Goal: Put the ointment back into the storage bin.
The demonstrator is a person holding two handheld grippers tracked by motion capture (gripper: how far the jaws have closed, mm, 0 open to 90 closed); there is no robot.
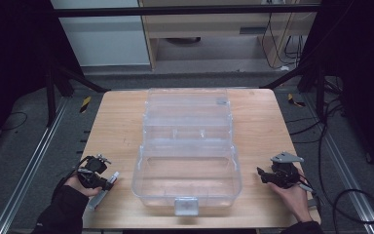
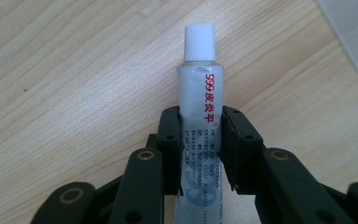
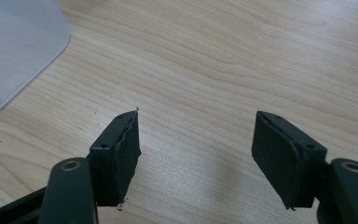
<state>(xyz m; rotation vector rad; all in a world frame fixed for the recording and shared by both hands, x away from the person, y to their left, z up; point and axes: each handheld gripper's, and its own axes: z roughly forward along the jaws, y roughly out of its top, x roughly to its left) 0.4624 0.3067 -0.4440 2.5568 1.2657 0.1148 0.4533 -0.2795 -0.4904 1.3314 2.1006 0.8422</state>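
Tube (image 2: 199,116) sits between your left gripper's (image 2: 200,140) jaws, lying on the table (image 2: 65,84) with its white cap (image 2: 199,42) pointing away from you, past the pads. Your left gripper is clenched on the tube's body, both pads pressing its sides. From above, you hold that gripper (image 1: 93,174) at the table's near left corner, the tube (image 1: 102,191) just left of the clear box (image 1: 187,161). On the far side of the box, your right gripper (image 1: 268,176) rests near the right edge. Its jaws stand apart over bare wood with nothing between them (image 3: 196,140).
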